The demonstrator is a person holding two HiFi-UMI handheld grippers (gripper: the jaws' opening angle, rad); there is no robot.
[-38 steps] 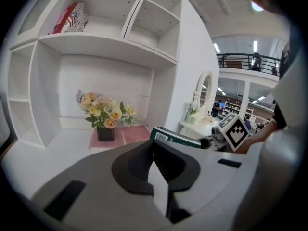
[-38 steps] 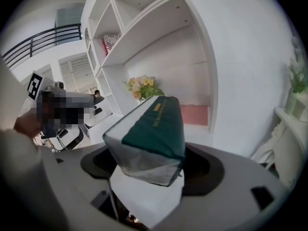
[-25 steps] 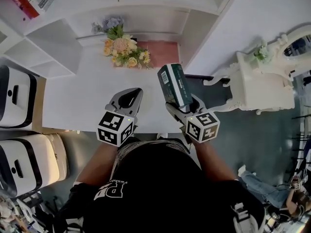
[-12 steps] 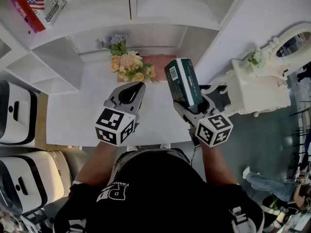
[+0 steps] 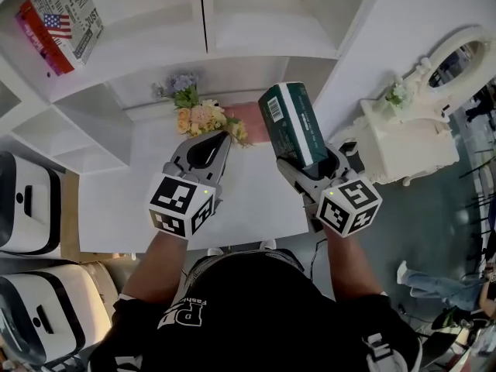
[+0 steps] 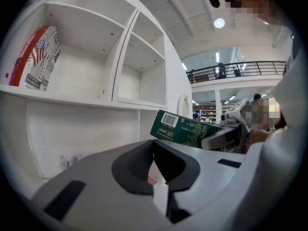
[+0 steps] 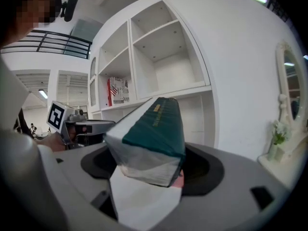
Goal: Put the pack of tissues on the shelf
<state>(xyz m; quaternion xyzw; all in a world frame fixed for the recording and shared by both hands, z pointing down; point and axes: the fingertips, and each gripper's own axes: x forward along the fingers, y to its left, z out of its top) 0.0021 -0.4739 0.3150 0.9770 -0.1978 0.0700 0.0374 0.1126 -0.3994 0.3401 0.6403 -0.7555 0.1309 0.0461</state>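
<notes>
Jaws: right gripper (image 5: pixel 314 169) clamped on green pack of tissues (image 5: pixel 291 124); left gripper (image 5: pixel 219 139) closed, empty. Both raised nearer shelf (image 5: pixel 263 49) since earlier. Only left gripper view shows barcode (image 6: pixel 167 121)

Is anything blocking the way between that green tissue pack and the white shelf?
Nothing visible does. The right claw holds the tissue pack in front of the shelf, whose nearest compartments are empty. The book stands farther left, and the flowers sit lower down.
</notes>
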